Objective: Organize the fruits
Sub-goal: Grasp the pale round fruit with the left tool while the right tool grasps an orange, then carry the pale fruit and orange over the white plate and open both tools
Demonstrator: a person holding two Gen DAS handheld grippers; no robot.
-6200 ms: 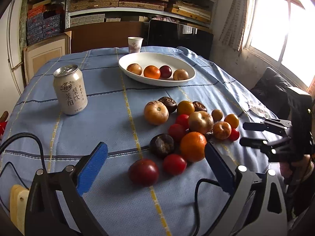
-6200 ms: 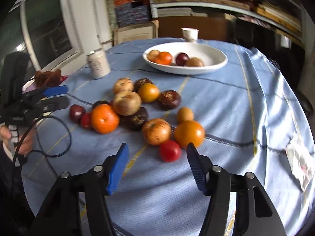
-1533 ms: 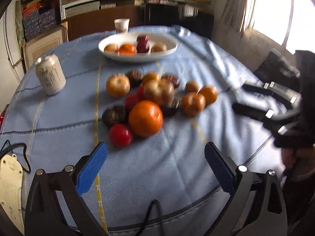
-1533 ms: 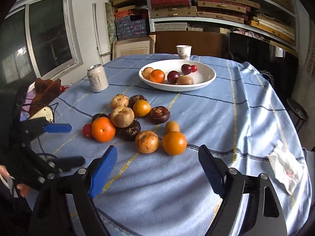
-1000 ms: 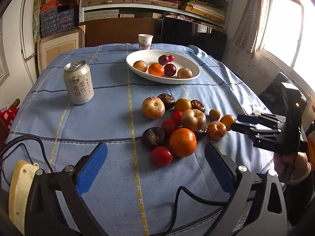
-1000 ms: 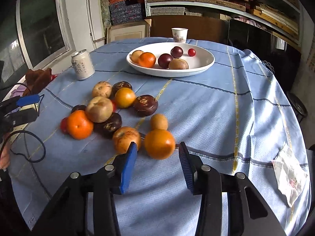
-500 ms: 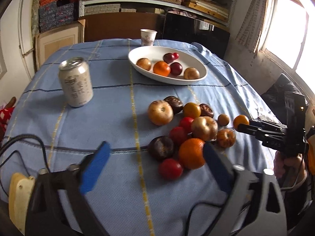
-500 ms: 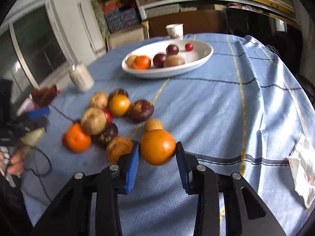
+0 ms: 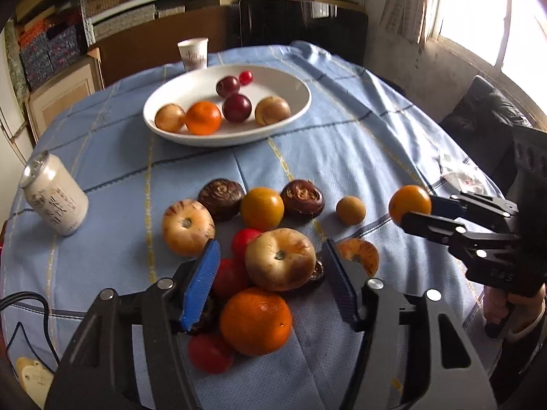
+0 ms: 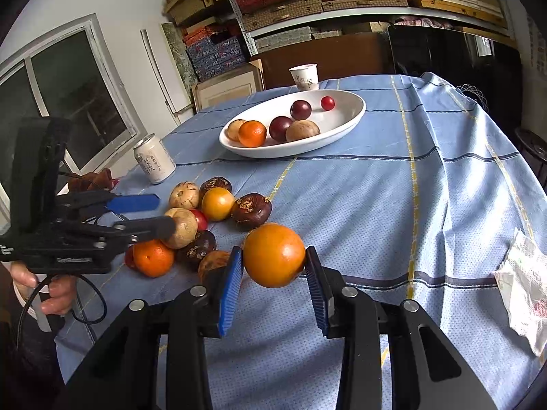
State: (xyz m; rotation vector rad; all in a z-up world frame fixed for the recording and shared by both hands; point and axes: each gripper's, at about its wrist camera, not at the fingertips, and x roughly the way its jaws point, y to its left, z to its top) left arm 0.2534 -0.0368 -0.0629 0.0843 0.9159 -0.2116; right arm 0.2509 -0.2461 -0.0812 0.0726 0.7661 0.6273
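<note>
Desk [image 10: 444,205] w/ blue checked cloth carries everything. White oval dish [image 10: 345,121] sits toward the far side, holding 6 fruits incl. a mandarin [image 10: 252,133] and 2 dark red plums. Left claw [image 9: 270,283] is low over the loose fruit pile on the near side, pads apart, straddling a pale brown apple [image 9: 280,263] w/o clearly touching it; a big orange [image 9: 255,321] lies just below it, between the fingers. Right claw [image 10: 273,278] is clamped on an orange fruit [image 10: 274,255], blue pads pressed to both sides, fruit lifted off the cloth and to the right of the pile. Drink can [image 9: 54,200] stands on the left side, well apart from the dish. Paper cup [image 9: 193,54] stands just behind the dish. Crumpled tissue [image 10: 523,283] lies near the right edge
</note>
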